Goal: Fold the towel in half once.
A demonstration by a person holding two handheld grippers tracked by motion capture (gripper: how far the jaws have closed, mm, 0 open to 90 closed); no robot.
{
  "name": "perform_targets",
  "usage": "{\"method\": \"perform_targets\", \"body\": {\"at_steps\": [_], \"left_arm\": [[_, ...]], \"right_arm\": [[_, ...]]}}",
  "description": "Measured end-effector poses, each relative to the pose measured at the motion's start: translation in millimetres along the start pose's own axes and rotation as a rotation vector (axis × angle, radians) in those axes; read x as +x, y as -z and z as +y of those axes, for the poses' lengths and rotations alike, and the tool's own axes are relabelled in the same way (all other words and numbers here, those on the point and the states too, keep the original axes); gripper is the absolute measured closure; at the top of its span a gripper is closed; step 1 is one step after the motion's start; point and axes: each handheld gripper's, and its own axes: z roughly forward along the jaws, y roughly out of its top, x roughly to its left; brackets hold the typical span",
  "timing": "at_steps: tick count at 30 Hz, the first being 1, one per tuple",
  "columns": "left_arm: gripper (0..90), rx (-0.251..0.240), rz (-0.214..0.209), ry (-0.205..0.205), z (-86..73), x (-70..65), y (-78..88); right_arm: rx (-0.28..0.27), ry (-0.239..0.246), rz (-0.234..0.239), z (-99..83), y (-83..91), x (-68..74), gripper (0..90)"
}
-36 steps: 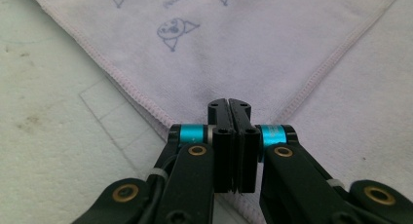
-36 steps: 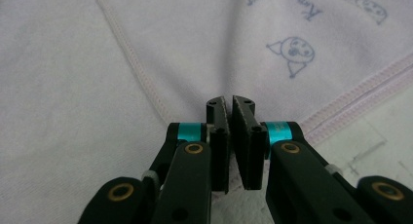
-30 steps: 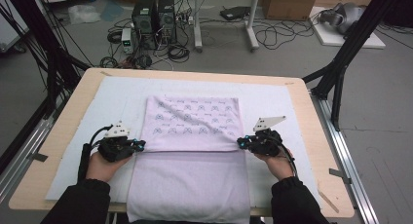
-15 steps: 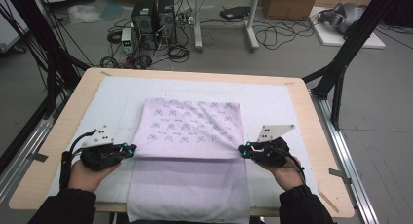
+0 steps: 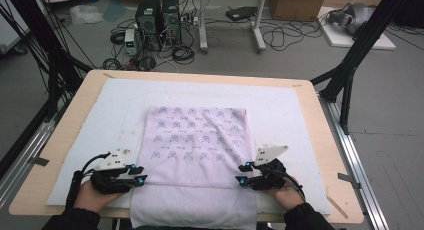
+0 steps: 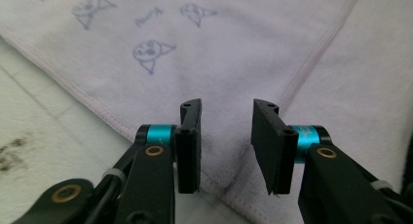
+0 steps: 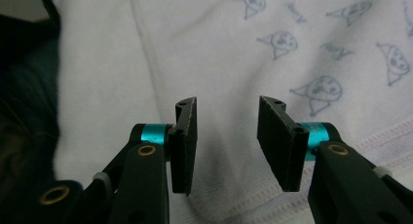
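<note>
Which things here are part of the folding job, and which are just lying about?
In the job:
- printed towel, near part folded over
- left tool, jaws just opened, at the fold's left end
- right tool, jaws just opened, at its right end
- white mat under the towel

Lying about:
- computer towers on the floor
- loose cables

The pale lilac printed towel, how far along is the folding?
Done: the pale lilac printed towel has its far part folded toward the person, the printed layer lying over the plain one. In hand: the left hand-held gripper and right hand-held gripper sit at the fold's near corners, jaws just opened, nothing pinched. Left: the plain part overhanging the wooden table probably still needs folding.
</note>
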Motion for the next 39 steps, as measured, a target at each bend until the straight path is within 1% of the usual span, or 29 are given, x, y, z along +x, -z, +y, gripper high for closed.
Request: {"method": "perform_targets", "body": {"at_steps": [2,3,4,5,6,7,9,10,12,13,15,17,18,20,22,23,24,25,26,28,29,31,32,33,34,35,37,38,39], "left_arm": [[63.0,0.008,0.002,0.0,-2.7,-0.9,-6.0],[65.1,-0.001,0.006,-0.007,-3.8,-1.5,-7.3],[70.0,-0.001,0.005,-0.017,-4.0,-1.7,-7.8],[75.7,0.0,0.009,-0.017,-3.8,-1.7,-7.8],[78.9,0.0,0.006,-0.007,-3.4,-1.9,-8.0],[83.6,0.003,0.002,-0.01,-2.7,-2.1,-8.3],[86.3,0.007,0.005,-0.013,-1.1,-2.4,-7.7],[86.8,0.0,0.009,-0.009,-0.7,-2.9,-7.0],[87.1,-0.005,0.008,-0.011,1.0,-3.4,-2.7],[87.2,-0.018,0.004,-0.01,2.6,-4.4,0.8],[87.3,-0.046,0.001,-0.004,6.8,-6.5,10.0],[87.3,-0.062,-0.006,-0.011,11.7,-10.1,20.0],[87.3,-0.071,-0.007,-0.014,13.3,-12.9,24.5],[87.3,-0.089,-0.015,-0.016,13.6,-19.2,33.0],[86.9,-0.101,-0.034,-0.015,11.3,-28.0,40.3],[85.3,-0.111,-0.047,-0.01,9.5,-32.1,43.5],[81.7,-0.121,-0.064,-0.011,8.0,-35.8,46.1],[77.6,-0.125,-0.068,-0.011,7.1,-39.0,47.8],[74.3,-0.125,-0.063,-0.012,6.8,-40.2,48.9],[71.5,-0.128,-0.048,-0.009,7.8,-37.5,48.3],[70.0,-0.129,-0.037,-0.004,9.0,-34.3,46.6],[67.5,-0.131,-0.013,-0.001,12.6,-26.5,42.3],[67.5,-0.133,0.0,-0.002,14.4,-22.0,39.7],[67.3,-0.136,0.012,0.007,16.4,-16.3,36.5],[66.8,-0.134,0.027,0.016,18.8,-10.0,33.2],[66.5,-0.134,0.047,0.02,21.4,-3.5,29.9],[66.2,-0.135,0.076,0.036,27.3,11.8,23.2],[66.0,-0.131,0.096,0.043,30.7,20.2,19.5],[65.6,-0.134,0.101,0.056,34.3,29.0,15.4]], "right_arm": [[0.027,-0.002,0.006,0.3,-5.8,-2.5,59.9],[0.039,0.0,0.007,0.0,-8.0,-3.6,62.4],[0.055,0.003,0.008,-0.5,-10.0,-3.8,65.4],[0.054,0.01,0.001,-1.3,-11.7,-3.8,69.6],[0.058,0.01,0.007,-1.3,-11.8,-3.7,73.1],[0.057,0.01,0.0,-1.1,-12.1,-3.9,77.8],[0.055,-0.005,0.023,-1.2,-12.0,-6.6,85.2],[0.055,-0.015,0.033,-0.8,-12.0,-7.8,86.2],[0.055,-0.008,0.034,1.4,-10.2,-7.8,87.1],[0.049,-0.009,0.033,3.3,-7.3,-6.9,87.3],[0.02,-0.007,0.033,7.9,0.3,-5.7,87.4],[0.0,0.014,0.031,13.8,9.5,-3.5,87.4],[-0.015,0.024,0.027,16.5,14.6,-2.3,87.4],[-0.047,0.021,0.033,19.6,26.1,2.7,87.4],[-0.062,0.039,0.043,20.2,36.7,11.7,87.4],[-0.07,0.043,0.059,19.0,41.6,17.4,87.4],[-0.075,0.05,0.1,16.7,45.1,21.9,87.3],[-0.072,0.05,0.136,13.7,47.3,26.3,86.6],[-0.072,0.051,0.142,10.9,49.0,29.8,83.1],[-0.085,0.04,0.142,6.0,49.3,30.3,75.8],[-0.087,0.03,0.128,5.5,49.1,28.6,72.5],[-0.092,0.0,0.106,6.1,46.8,19.0,67.3],[-0.094,-0.006,0.087,7.4,45.5,13.4,66.9],[-0.09,-0.01,0.068,9.3,43.3,7.4,65.3],[-0.083,-0.017,0.044,12.1,40.4,0.5,61.6],[-0.08,-0.032,0.018,14.9,37.5,-7.0,61.0],[-0.076,-0.051,-0.013,21.1,31.6,-24.0,57.0],[-0.073,-0.065,-0.041,24.5,29.0,-32.8,56.7],[-0.074,-0.079,-0.05,27.7,27.2,-41.6,56.3]]}}
